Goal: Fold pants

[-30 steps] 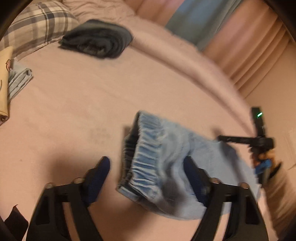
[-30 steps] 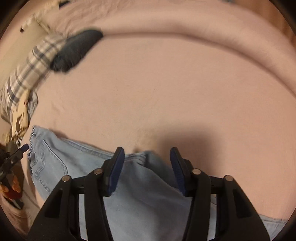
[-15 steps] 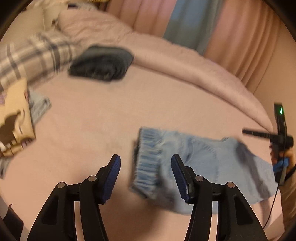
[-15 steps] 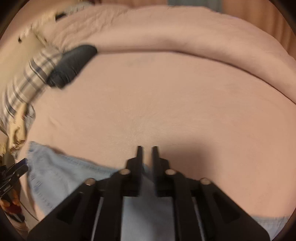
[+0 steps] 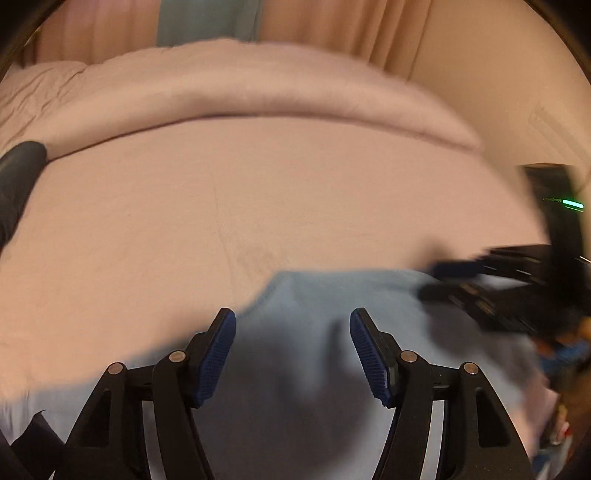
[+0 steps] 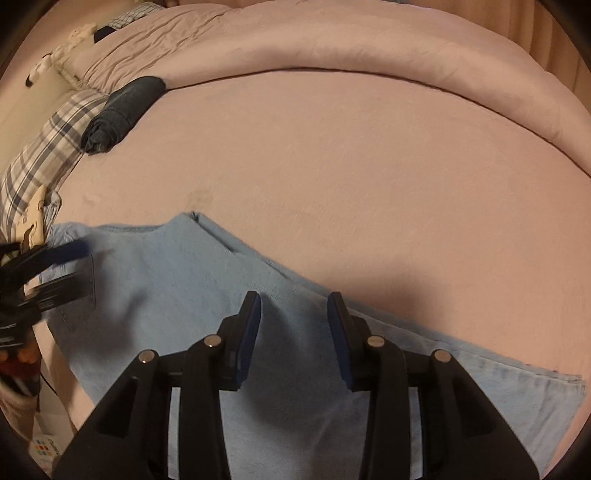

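Light blue pants [image 6: 166, 280] lie spread flat along the near side of the pink bed sheet [image 6: 351, 166], one leg reaching to the lower right. My right gripper [image 6: 293, 321] hovers over the middle of the pants. Its jaws are opening and the blue pads [image 6: 251, 328] press on nothing. In the left wrist view the pants [image 5: 314, 295] are blurred beneath my left gripper [image 5: 291, 347], whose jaws are also opening with only cloth lying below them. Each gripper shows blurred in the other's view: the left gripper [image 6: 70, 266] over the waist end, the right gripper [image 5: 447, 280] at the right edge.
A dark folded garment [image 6: 122, 110] lies at the back left beside a plaid pillow [image 6: 48, 147]. A rolled pink duvet [image 6: 332, 48] runs along the far side of the bed. Curtains [image 5: 332, 29] hang behind it. The bed's near edge drops off at the lower left.
My left gripper swung right, over the pants, and the dark garment slid to its view's left edge. The right gripper's jaws, shut half a second ago, now stand apart.
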Demonstrator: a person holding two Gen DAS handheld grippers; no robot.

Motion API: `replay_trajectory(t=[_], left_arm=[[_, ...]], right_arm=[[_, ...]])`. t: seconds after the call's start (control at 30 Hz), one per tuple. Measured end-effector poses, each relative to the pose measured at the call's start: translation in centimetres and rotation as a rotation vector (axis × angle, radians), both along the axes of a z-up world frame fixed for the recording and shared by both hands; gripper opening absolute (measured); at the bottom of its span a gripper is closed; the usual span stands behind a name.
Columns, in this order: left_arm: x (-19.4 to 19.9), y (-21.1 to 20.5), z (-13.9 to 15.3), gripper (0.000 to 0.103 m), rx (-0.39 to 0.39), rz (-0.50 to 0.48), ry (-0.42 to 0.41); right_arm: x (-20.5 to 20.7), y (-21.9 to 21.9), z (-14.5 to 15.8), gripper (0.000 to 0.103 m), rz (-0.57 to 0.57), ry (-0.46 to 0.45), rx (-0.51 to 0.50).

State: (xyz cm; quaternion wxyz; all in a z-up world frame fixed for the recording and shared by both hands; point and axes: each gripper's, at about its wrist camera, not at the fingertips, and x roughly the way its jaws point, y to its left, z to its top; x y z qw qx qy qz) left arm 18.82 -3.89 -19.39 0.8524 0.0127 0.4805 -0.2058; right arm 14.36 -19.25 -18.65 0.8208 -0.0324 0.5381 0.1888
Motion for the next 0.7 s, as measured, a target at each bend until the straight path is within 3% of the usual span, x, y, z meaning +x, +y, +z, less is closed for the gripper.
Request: replay_trajectory(t=[0.07,0.13,0.2,0.3,0.43,0.47,0.5,0.57,0.7], left_arm=[[1.9,-0.2,-1.7,0.065,0.002,0.000,0.081],[2.2,0.4,-1.7,0.065,-0.029,-0.040,0.082],[2.1,1.6,-1.5,0.065,-0.055,-0.070,0.103],[2.0,3.2,-1.1,0.065,-0.045,-0.066,0.102],[1.5,4.4,-0.9,0.065,-0.002,-0.048,0.101],[1.0,4.2,-1.0,0.065,0.010,-0.046,0.097],[0.9,4.4,-1.2,0.065,0.023,-0.043,0.091],[0.8,4.8,-1.6,0.065,0.020,-0.038,0.087],[0.8,4.5,-1.8,0.065,0.033,-0.029,0.080]], right_arm=[[0.7,-0.1,-1.3,0.037,0.020,0.046,-0.003],[1.2,0.8,-0.8,0.040,0.055,0.034,0.005],[1.7,1.9,0.6,0.039,0.157,0.015,0.098],[3.3,4.6,0.8,0.042,0.258,0.023,0.136],[6.3,9.3,-1.5,0.041,0.329,0.149,0.200],[6.7,10.4,-2.2,0.029,0.348,0.184,0.204],[6.8,11.6,-2.5,0.009,0.381,0.187,0.200],[6.6,12.3,-2.2,0.008,0.409,0.161,0.164],[7.2,11.6,-2.6,0.007,0.370,0.168,0.198]])
